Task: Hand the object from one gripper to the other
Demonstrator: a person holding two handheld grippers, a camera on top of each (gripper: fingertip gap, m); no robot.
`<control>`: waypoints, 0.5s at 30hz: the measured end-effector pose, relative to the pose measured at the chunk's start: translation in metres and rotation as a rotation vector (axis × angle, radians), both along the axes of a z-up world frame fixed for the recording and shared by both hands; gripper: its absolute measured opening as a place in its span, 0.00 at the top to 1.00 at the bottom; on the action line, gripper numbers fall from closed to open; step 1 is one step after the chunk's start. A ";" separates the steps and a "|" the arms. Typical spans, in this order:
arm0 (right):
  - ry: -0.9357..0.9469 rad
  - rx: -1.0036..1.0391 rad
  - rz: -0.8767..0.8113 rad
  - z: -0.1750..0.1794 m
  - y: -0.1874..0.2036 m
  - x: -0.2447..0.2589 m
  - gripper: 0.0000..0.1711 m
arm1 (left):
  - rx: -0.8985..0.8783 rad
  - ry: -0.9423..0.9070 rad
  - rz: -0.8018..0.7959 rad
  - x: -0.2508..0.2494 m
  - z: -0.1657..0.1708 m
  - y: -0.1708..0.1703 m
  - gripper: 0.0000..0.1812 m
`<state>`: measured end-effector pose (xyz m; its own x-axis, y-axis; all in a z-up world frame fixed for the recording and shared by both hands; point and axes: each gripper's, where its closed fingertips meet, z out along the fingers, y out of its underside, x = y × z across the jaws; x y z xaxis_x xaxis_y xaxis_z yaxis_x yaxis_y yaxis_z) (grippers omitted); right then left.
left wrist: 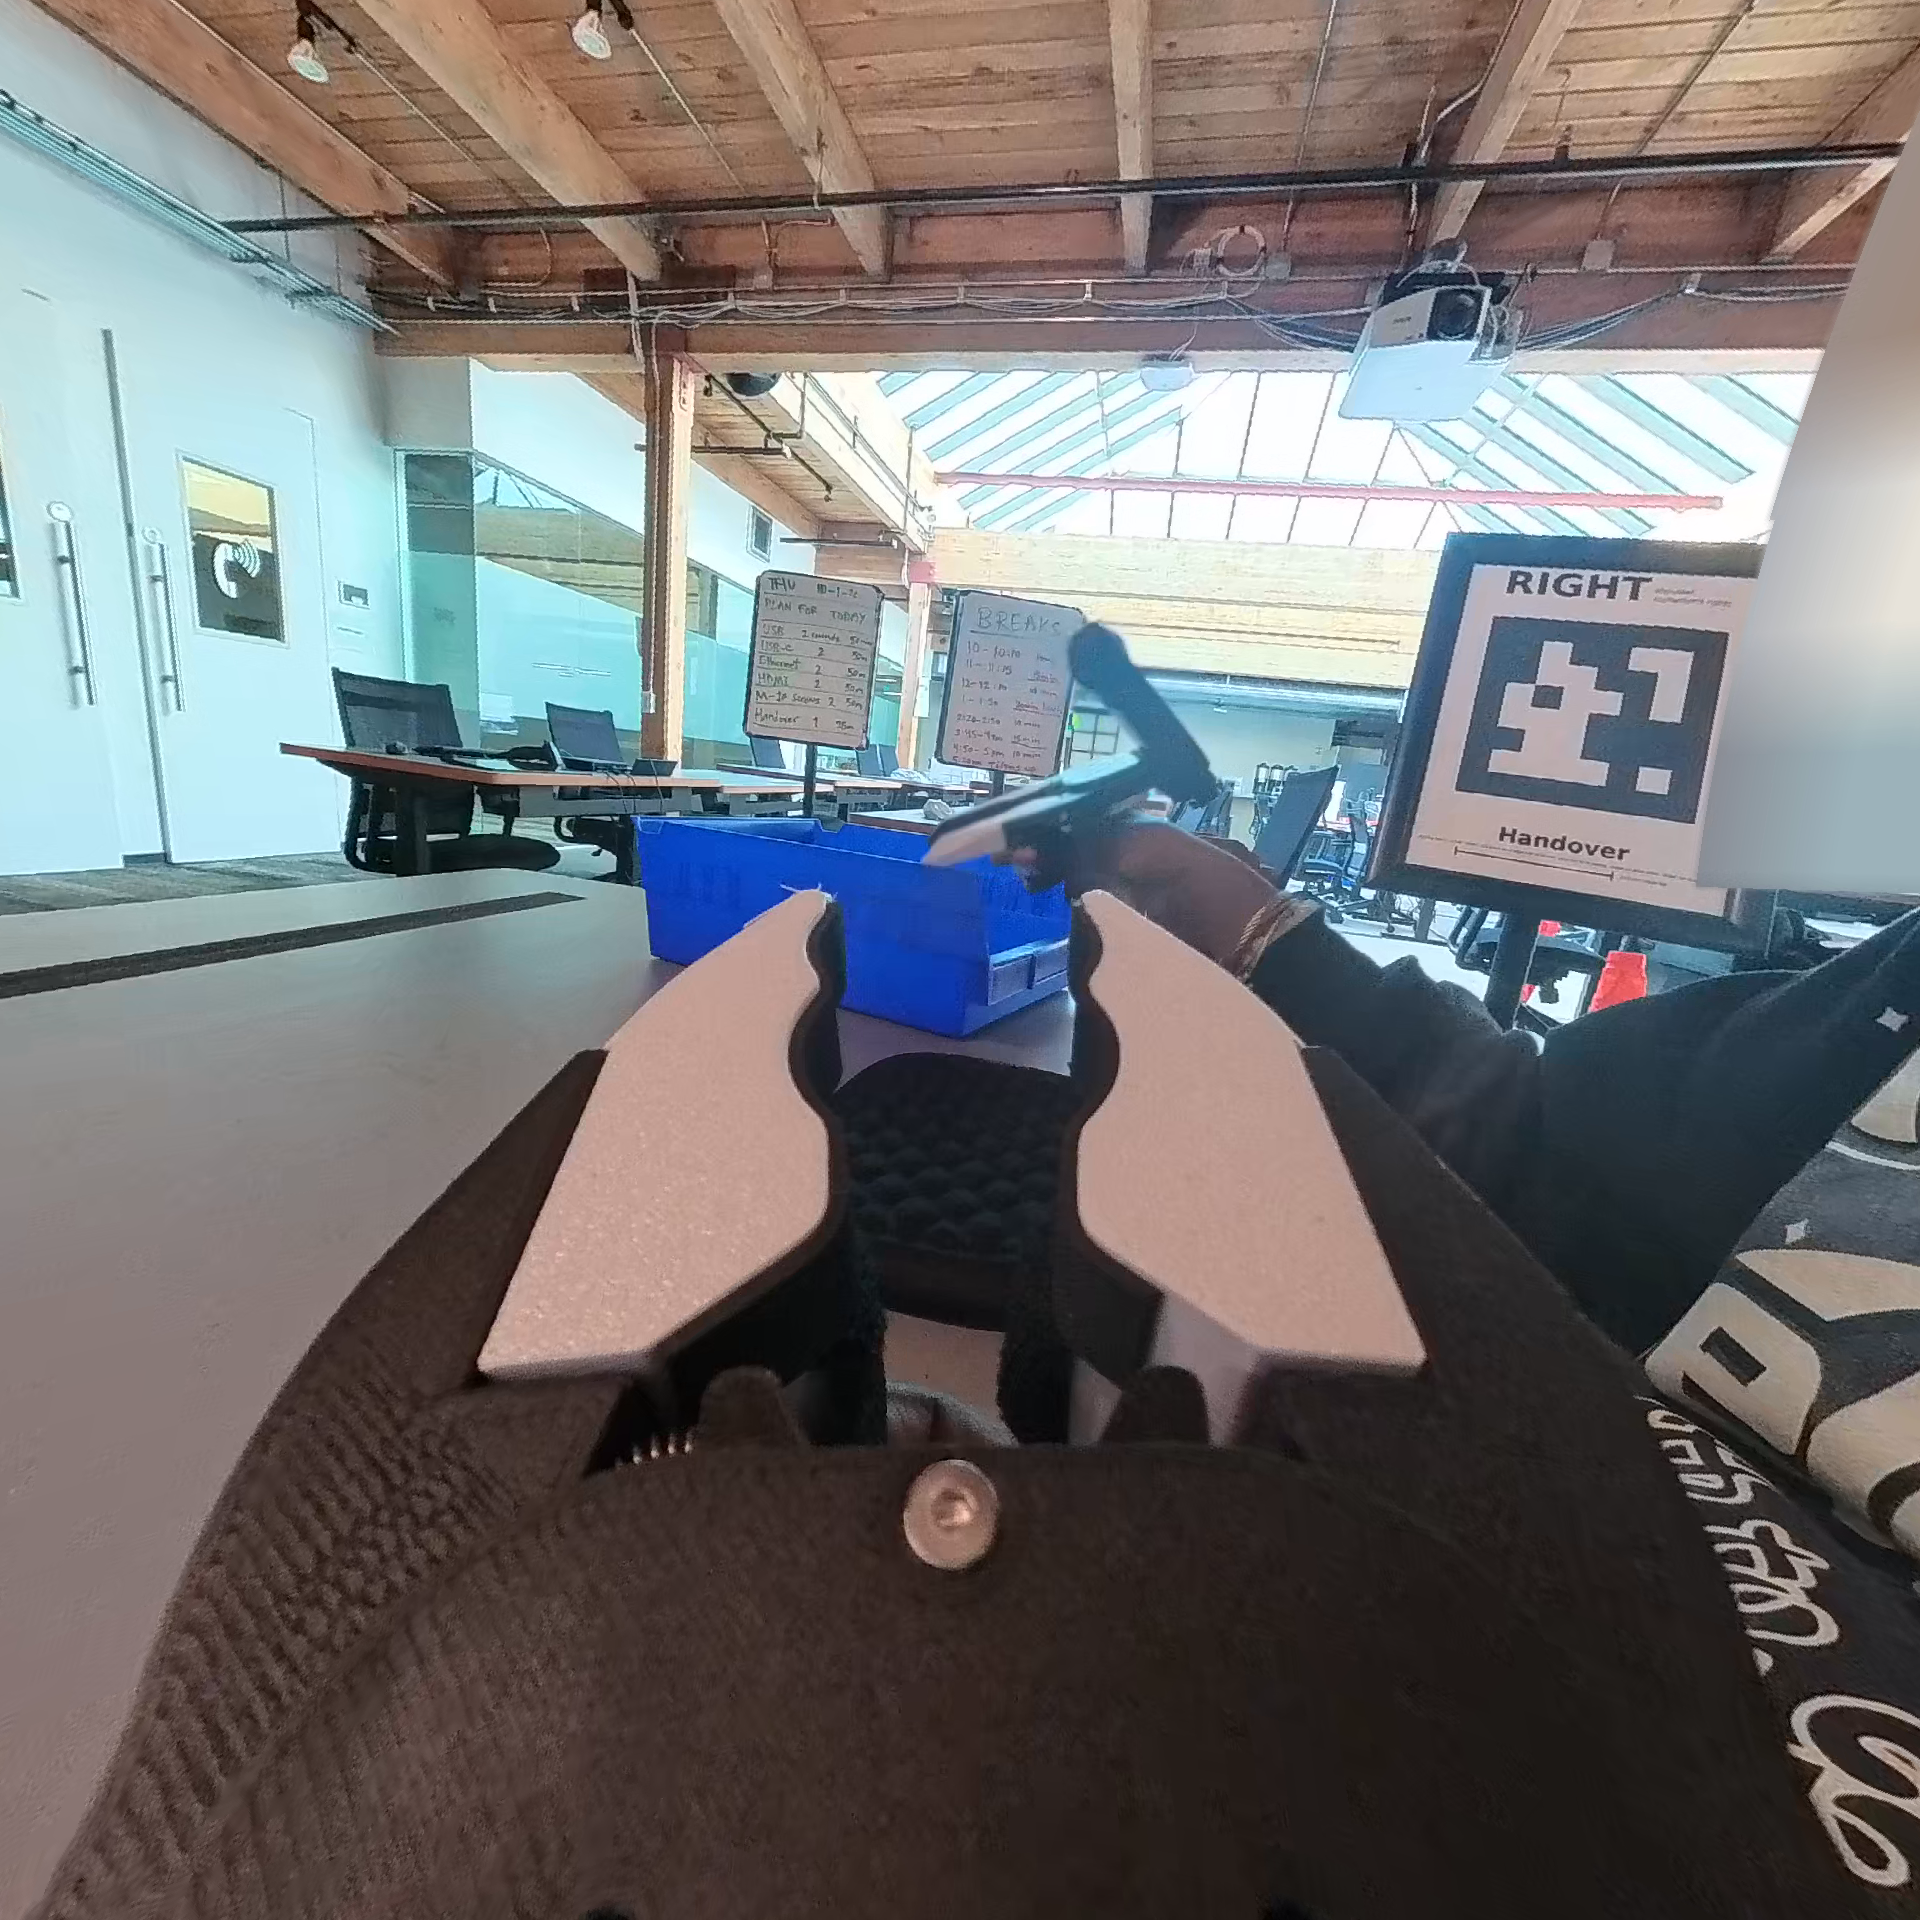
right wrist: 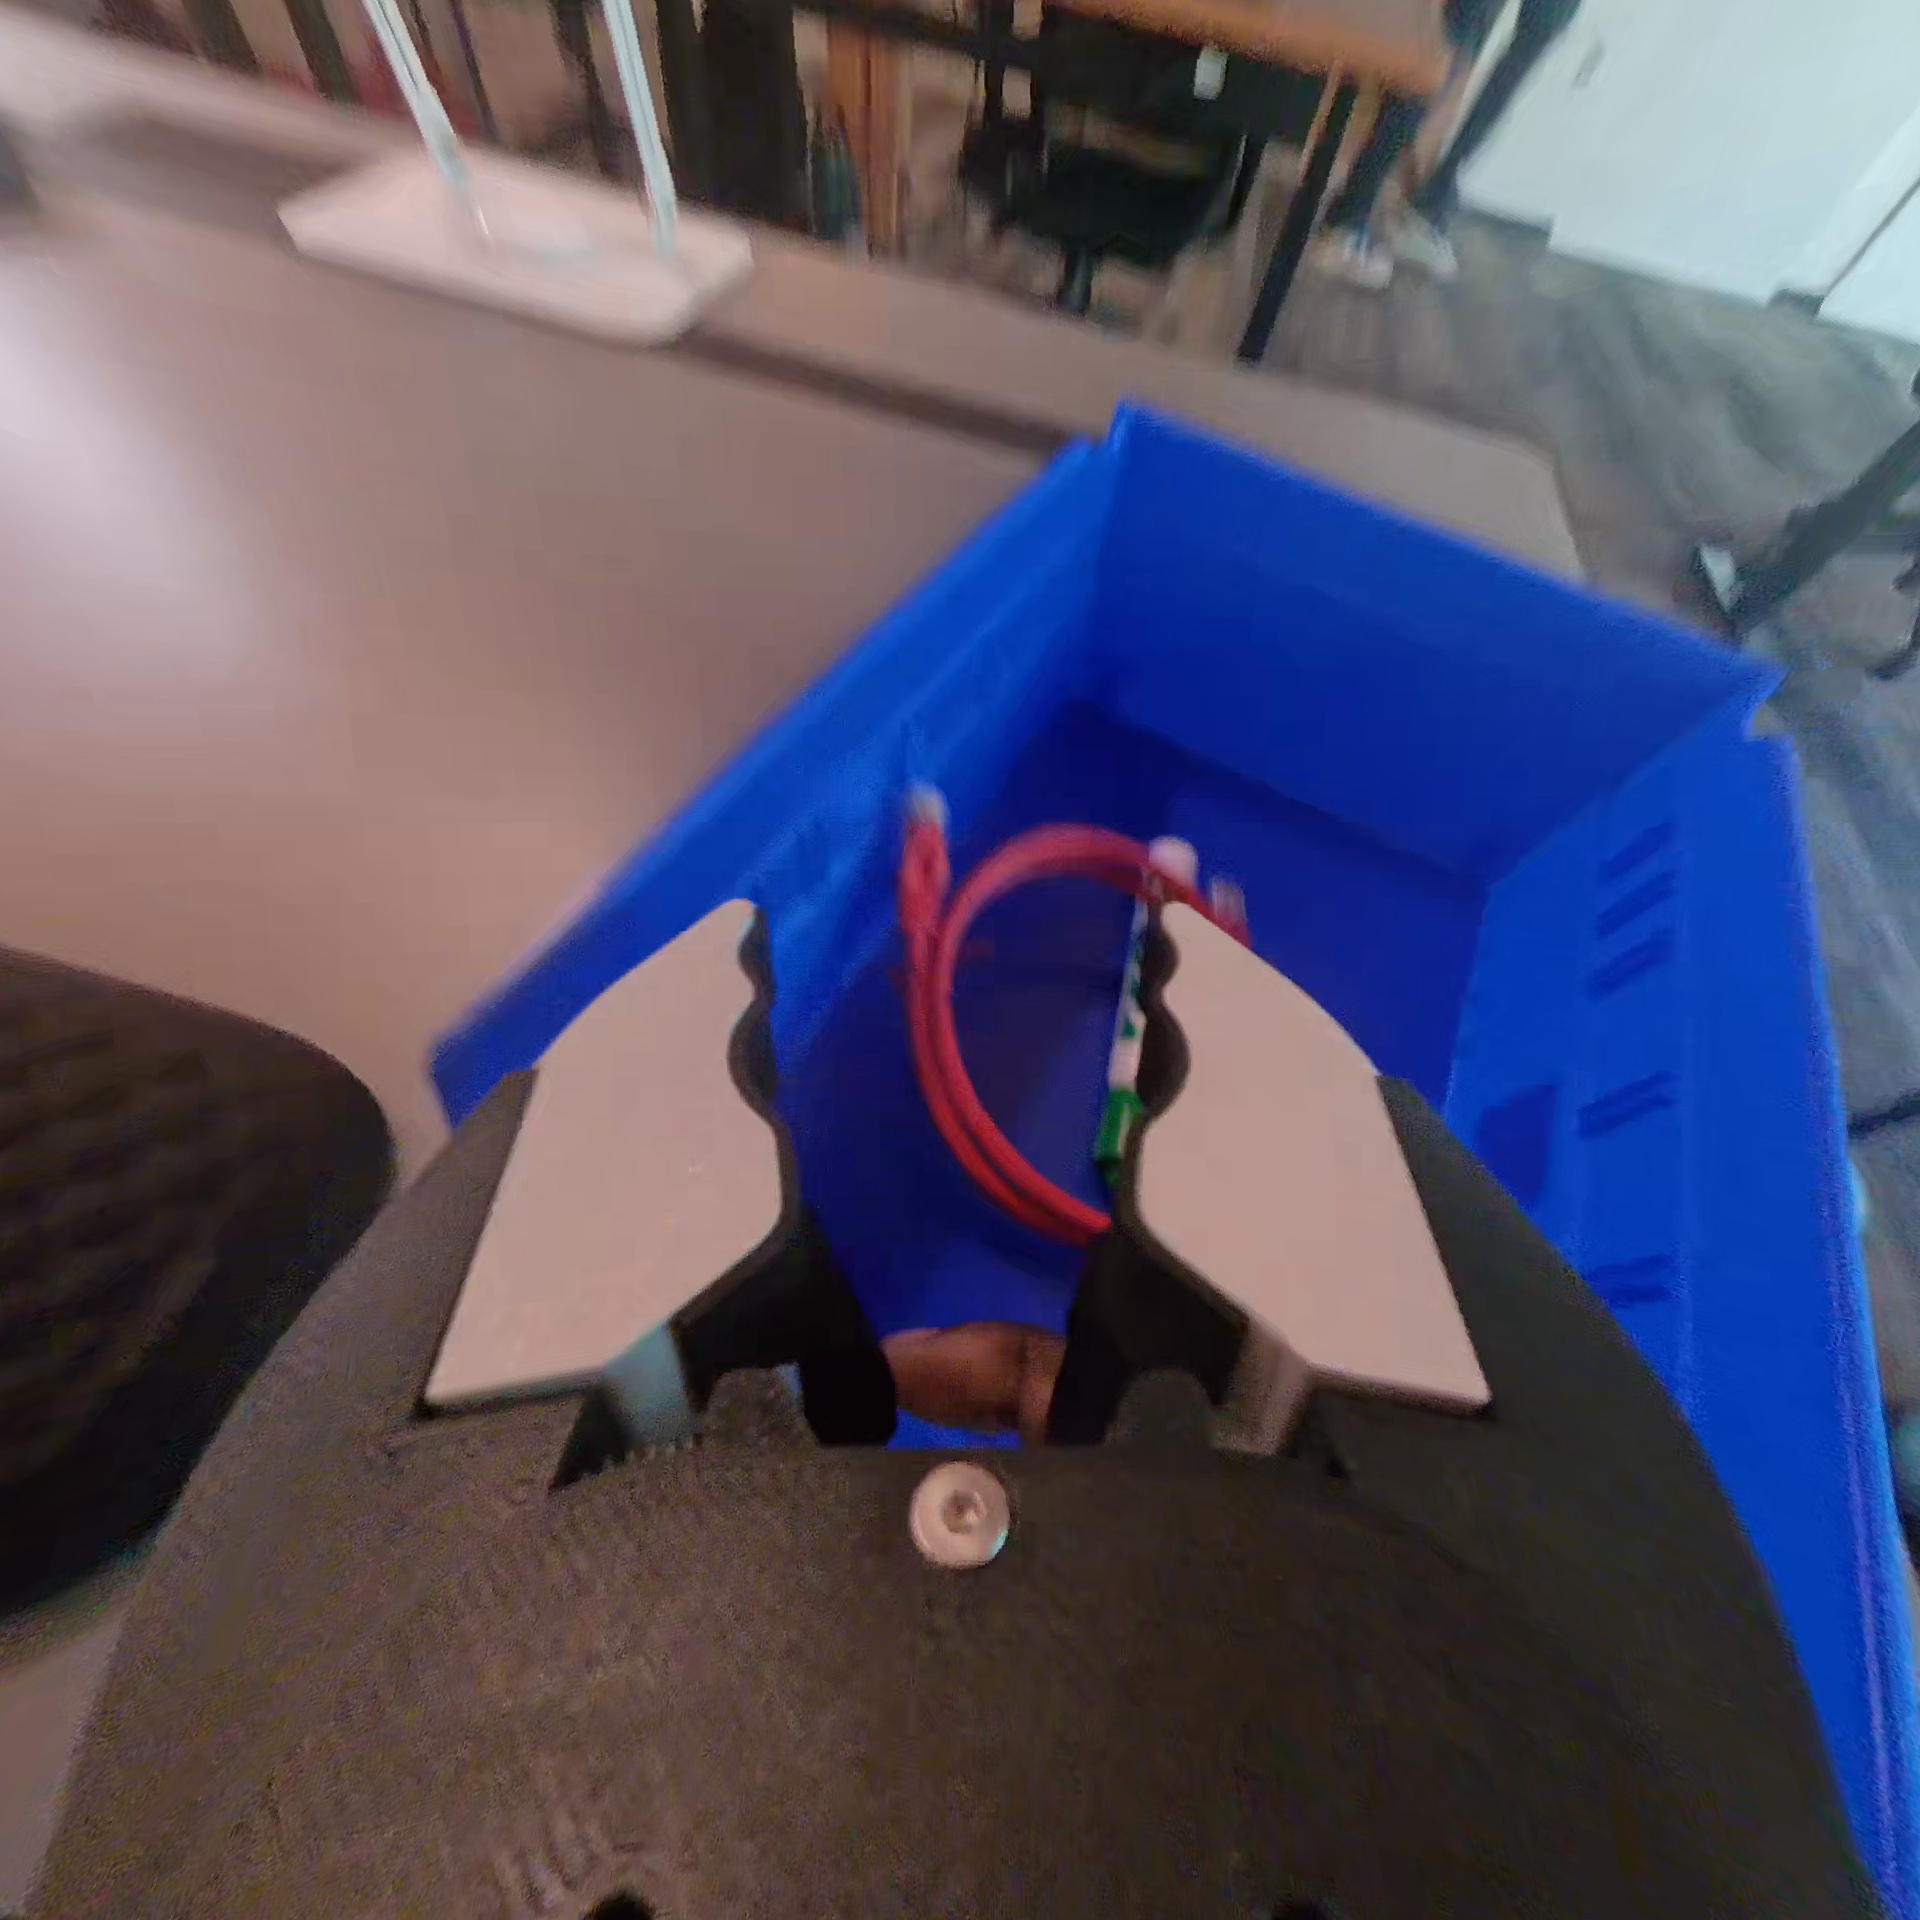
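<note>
A blue bin [left wrist: 727, 883] stands on the grey table [left wrist: 260, 1091]. My left gripper [left wrist: 956, 914] is open and empty, low over the table, pointing at the bin from close by. My right gripper [left wrist: 1023, 826], held by a hand, hovers above the bin's near right part. In the right wrist view my right gripper [right wrist: 961, 920] is open and empty, looking down into the bin [right wrist: 1299, 644]. Inside lie a looped red cable [right wrist: 961, 1039] with clear plugs and a green-and-white pen-like item [right wrist: 1127, 1049], partly hidden by the right finger. The view is blurred.
A sign on a black stand [left wrist: 1558, 727] is at the right behind the bin. A clear stand with a pale base [right wrist: 520, 239] sits farther along the table [right wrist: 312, 623]. A black textured shape [right wrist: 156, 1247] lies left of the bin. Office desks and chairs stand beyond. Left tips to right tips: about 40 cm. The black textured shape [right wrist: 156, 1247] is closer to my right gripper, around 15 cm from its tips; the left tips are 25 cm off.
</note>
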<state>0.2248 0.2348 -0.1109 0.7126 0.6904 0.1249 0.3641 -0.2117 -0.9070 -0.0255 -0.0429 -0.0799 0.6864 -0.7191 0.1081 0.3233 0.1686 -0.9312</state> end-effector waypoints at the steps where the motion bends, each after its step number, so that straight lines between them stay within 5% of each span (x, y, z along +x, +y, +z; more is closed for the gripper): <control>1: 0.069 0.044 0.029 0.015 -0.005 -0.006 0.55 | 0.000 0.000 0.000 0.000 0.000 0.000 0.78; 4: 0.347 0.236 0.204 0.073 -0.039 -0.036 0.43 | -0.003 -0.001 0.000 0.000 0.000 0.000 0.78; 9: 0.659 0.454 0.491 0.132 -0.117 -0.084 0.40 | -0.002 0.001 0.000 0.001 0.000 0.000 0.78; 15: 0.681 0.280 0.869 0.074 -0.191 -0.177 0.39 | -0.005 0.010 0.004 0.002 0.000 0.000 0.78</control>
<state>0.0474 0.0437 -0.0366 -0.0150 0.9923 0.1225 -0.2972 0.1126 -0.9481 -0.0237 -0.0433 -0.0797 0.6906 -0.7156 0.1044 0.3129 0.1657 -0.9352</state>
